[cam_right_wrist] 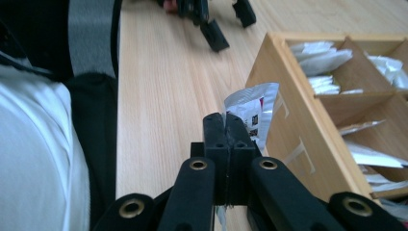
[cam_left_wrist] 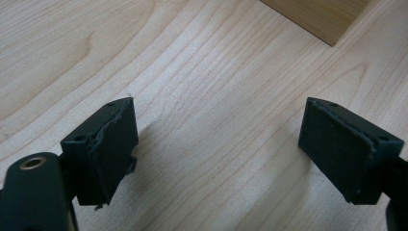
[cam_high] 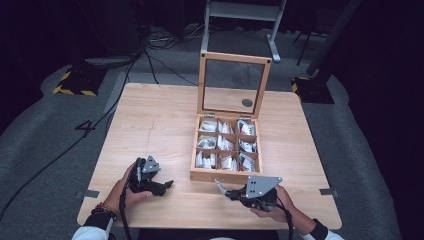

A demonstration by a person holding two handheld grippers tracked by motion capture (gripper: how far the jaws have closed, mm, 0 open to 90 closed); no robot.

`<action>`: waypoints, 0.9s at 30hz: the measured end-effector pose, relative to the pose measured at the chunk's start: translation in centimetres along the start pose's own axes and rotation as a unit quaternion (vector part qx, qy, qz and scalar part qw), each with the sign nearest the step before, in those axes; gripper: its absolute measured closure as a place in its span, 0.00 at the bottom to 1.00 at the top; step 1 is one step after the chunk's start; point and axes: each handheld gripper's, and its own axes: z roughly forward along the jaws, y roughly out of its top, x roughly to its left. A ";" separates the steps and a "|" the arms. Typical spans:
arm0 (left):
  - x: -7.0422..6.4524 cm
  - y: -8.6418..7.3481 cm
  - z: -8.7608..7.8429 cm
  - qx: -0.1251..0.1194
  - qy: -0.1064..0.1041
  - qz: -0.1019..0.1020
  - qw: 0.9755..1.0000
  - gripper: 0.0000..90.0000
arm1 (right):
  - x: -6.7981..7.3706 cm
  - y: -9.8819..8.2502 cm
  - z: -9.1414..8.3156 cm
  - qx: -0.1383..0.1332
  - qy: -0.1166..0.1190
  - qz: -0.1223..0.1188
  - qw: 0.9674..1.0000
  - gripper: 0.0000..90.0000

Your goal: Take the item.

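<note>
A wooden box (cam_high: 224, 175) with several compartments sits right of the table's middle, its glass lid (cam_high: 234, 82) standing upright. White and silver sachets (cam_high: 224, 144) fill the compartments. My right gripper (cam_high: 223, 190) hangs just in front of the box's near wall, shut on a silver sachet (cam_high: 219, 184). In the right gripper view the jaws (cam_right_wrist: 224, 118) pinch the sachet (cam_right_wrist: 254, 107) beside the box's outer wall (cam_right_wrist: 284, 122). My left gripper (cam_high: 168, 185) rests low on the table left of the box, open, with bare wood between its pads (cam_left_wrist: 220, 105).
The wooden table (cam_high: 160, 125) has free room on its left half and behind the box. A box corner (cam_left_wrist: 317, 17) lies ahead of the left gripper. Cables (cam_high: 150, 65) and stand legs lie on the grey floor beyond the far edge.
</note>
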 end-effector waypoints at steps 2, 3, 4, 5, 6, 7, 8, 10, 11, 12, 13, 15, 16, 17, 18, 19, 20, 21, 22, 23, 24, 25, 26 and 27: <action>0.0 0.0 0.0 0.000 0.000 0.000 1.000 0.16 | -0.1 -0.2 0.3 0.009 0.000 0.001 1.000 1.00; 0.0 0.0 0.0 0.000 0.000 0.000 1.000 0.16 | -0.1 -0.2 0.3 0.009 0.000 0.001 1.000 1.00; 0.0 0.0 0.0 0.000 0.000 0.000 1.000 0.16 | -0.2 -0.4 0.5 0.017 -0.003 -0.001 1.000 1.00; 0.0 0.0 0.0 0.000 0.000 -0.001 1.000 0.16 | -0.2 -0.5 0.7 0.025 -0.005 -0.005 1.000 1.00; 0.0 0.0 0.0 0.000 0.000 0.000 1.000 0.16 | -0.3 -0.7 1.0 0.034 -0.002 -0.005 0.999 1.00; 0.0 0.0 0.0 0.000 0.000 0.000 1.000 0.16 | -0.3 -0.7 1.0 0.034 -0.002 -0.005 0.999 1.00; 0.0 0.0 0.0 0.000 0.000 0.000 1.000 0.16 | -0.3 -0.8 1.1 0.038 -0.001 -0.004 0.999 1.00; 0.0 0.0 0.0 0.000 0.000 0.000 1.000 0.16 | -0.2 -1.0 1.5 0.047 0.001 -0.009 0.999 1.00; 0.0 0.0 0.0 0.000 0.000 0.000 1.000 0.16 | -0.1 -1.1 1.8 0.052 0.005 -0.007 0.999 1.00; 0.0 0.0 0.0 0.000 0.000 0.000 1.000 0.16 | -0.1 -1.1 1.8 0.052 0.005 -0.007 0.999 1.00; 0.0 0.0 0.0 0.000 0.000 0.000 1.000 0.16 | 0.0 -1.3 2.2 0.059 0.008 -0.009 0.998 1.00; 0.0 0.0 0.0 0.000 0.000 0.000 1.000 0.16 | 0.1 -1.4 2.5 0.062 0.009 -0.005 0.998 0.98; 0.0 0.0 0.0 0.000 0.000 0.000 1.000 0.16 | 0.0 -1.4 2.5 0.063 0.011 -0.004 0.998 0.97; 0.0 0.0 0.0 0.000 0.000 -0.001 1.000 0.16 | 0.0 -1.4 2.5 0.062 0.012 -0.003 0.998 0.96; 0.0 0.0 0.0 0.000 0.000 0.000 1.000 0.16 | 0.0 -1.4 2.5 0.060 0.014 0.001 0.998 0.95; 0.0 0.0 0.0 0.000 0.000 0.000 1.000 0.16 | -0.1 -1.5 2.5 0.058 0.017 0.005 0.998 0.94; 0.0 0.0 0.0 0.000 0.000 0.000 1.000 0.16 | -0.1 -1.5 2.5 0.058 0.020 0.007 0.998 0.93; 0.0 0.0 0.0 0.000 0.000 0.000 1.000 0.16 | -0.2 -1.6 2.6 0.058 0.021 0.009 0.998 0.90; 0.0 0.0 0.0 0.000 0.000 0.000 1.000 0.16 | -0.2 -1.6 2.7 0.058 0.024 0.014 0.998 0.86; 0.0 0.0 0.0 0.000 0.000 0.000 1.000 0.16 | -0.2 -1.7 2.8 0.058 0.029 0.020 0.998 0.85; 0.0 0.0 0.0 0.000 0.000 0.000 1.000 0.16 | -0.2 -1.7 2.8 0.058 0.034 0.020 0.998 0.84; 0.0 0.0 0.0 0.000 0.000 0.000 1.000 0.16 | -0.2 -1.7 2.9 0.060 0.032 0.018 0.998 0.81; 0.0 0.0 0.0 0.000 0.000 0.000 1.000 0.16 | -0.2 -1.7 2.8 0.059 0.031 0.019 0.998 0.77; 0.0 0.0 0.0 0.000 0.000 -0.001 1.000 0.16 | -0.2 -1.7 2.8 0.058 0.031 0.024 0.998 0.75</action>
